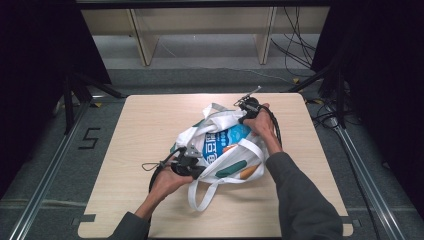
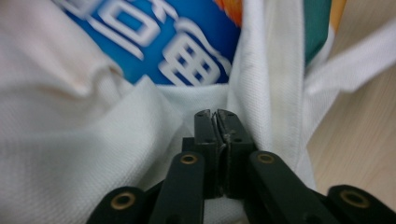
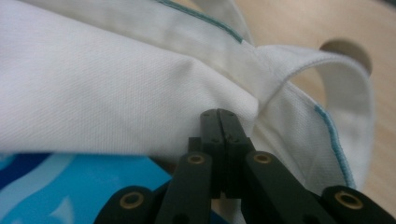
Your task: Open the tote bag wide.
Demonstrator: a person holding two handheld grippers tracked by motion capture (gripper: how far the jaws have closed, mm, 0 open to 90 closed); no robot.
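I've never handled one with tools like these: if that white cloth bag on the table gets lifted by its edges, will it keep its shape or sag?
Probably sag: the white cloth bag lies crumpled and folded, its handle loops limp on the table. It looks light. The left gripper and right gripper, closed at its cloth, would likely only raise the pinched folds first.

Pale wood table (image 1: 150,200) on grey carpet (image 1: 40,165), metal rails (image 1: 50,170) either side, wooden shelving (image 1: 200,30) behind, black curtains (image 1: 35,75) flanking, cables (image 1: 300,50) trailing.

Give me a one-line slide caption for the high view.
Two hand-held grippers, left gripper and right gripper, pinch opposite edges of a white printed tote bag on a wooden table.
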